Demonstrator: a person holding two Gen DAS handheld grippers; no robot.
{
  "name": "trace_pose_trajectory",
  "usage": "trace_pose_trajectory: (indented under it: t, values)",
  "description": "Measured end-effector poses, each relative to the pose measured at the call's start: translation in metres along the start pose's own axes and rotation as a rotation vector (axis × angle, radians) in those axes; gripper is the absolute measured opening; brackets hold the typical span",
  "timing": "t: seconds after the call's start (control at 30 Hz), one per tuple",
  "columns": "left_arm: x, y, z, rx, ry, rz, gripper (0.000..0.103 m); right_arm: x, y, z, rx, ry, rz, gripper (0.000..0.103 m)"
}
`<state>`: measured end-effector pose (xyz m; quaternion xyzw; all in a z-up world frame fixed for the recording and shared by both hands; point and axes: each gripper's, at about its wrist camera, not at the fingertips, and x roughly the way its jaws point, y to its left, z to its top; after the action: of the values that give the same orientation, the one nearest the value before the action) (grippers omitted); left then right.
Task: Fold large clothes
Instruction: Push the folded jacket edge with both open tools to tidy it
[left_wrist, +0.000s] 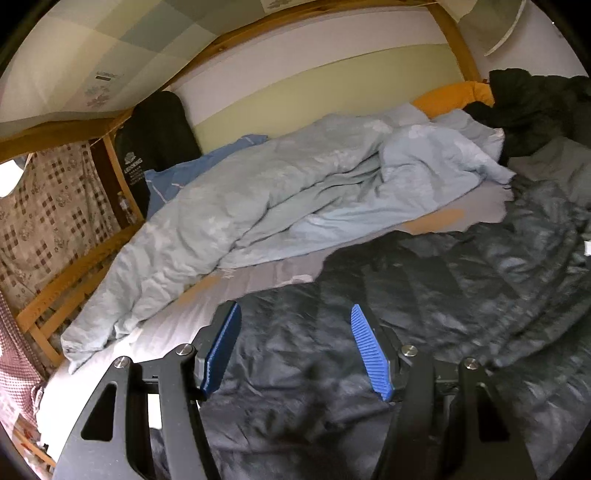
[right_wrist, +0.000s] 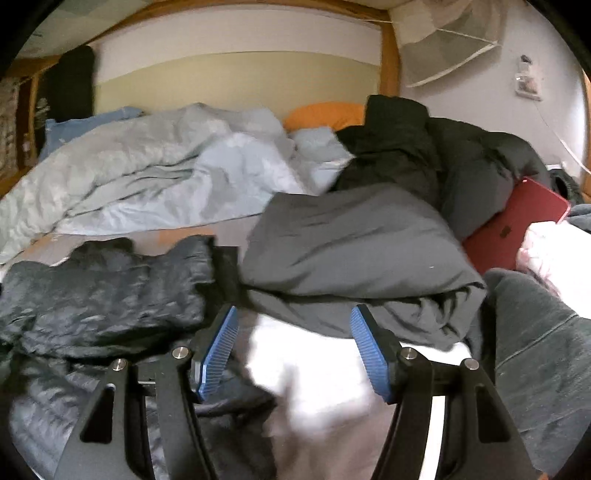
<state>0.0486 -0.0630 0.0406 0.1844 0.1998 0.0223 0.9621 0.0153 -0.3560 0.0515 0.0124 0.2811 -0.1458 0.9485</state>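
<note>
Shiny quilted dark jacket (left_wrist: 424, 314) spread flat, crumpled duvet (left_wrist: 258, 192) behind

The quilted jacket (left_wrist: 424, 295) spread on the bed is dark charcoal with a dull sheen. The duvet (left_wrist: 258, 192) behind it is pale blue with faint lighter blotches, and the sheet (left_wrist: 177, 317) is light grey. A pillow (left_wrist: 450, 96) at the head is orange. The curtain (left_wrist: 48, 206) is beige with a brown checked and floral print. Both tools, left tool (left_wrist: 295, 347) and right tool (right_wrist: 295, 350), have black frames and ribbed blue pads (right_wrist: 218, 354). A plain dark grey garment (right_wrist: 354, 251) lies beside a dark red laptop (right_wrist: 513, 225).
</note>
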Motion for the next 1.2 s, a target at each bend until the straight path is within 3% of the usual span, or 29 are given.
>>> trace_pose_trajectory:
  t: [0.17,0.23,0.53,0.67,0.83,1.03,1.2]
  values:
    - [-0.016,-0.003,-0.015,-0.020,0.043,0.005,0.061,-0.004,0.006,-0.008,-0.011,0.034,0.084,0.066]
    - [-0.023,0.000,-0.020,-0.062,0.062,-0.028,0.061,-0.004,0.008,-0.013,-0.024,0.042,0.113,0.066]
    - [-0.062,0.017,-0.081,-0.110,0.101,-0.106,0.061,-0.014,0.018,-0.067,-0.129,0.096,0.145,0.066]
    - [-0.070,0.024,-0.117,-0.076,0.126,-0.111,0.061,-0.038,0.029,-0.093,-0.175,0.045,0.133,0.078]
    - [-0.074,0.038,-0.140,-0.092,0.133,-0.123,0.063,-0.072,0.045,-0.107,-0.200,-0.032,0.166,0.085]
    - [-0.079,0.049,-0.144,-0.132,0.094,-0.134,0.063,-0.083,0.059,-0.116,-0.146,-0.051,0.200,0.085]
    - [-0.086,0.055,-0.148,-0.142,0.088,-0.142,0.063,-0.087,0.077,-0.126,-0.201,-0.064,0.203,0.085]
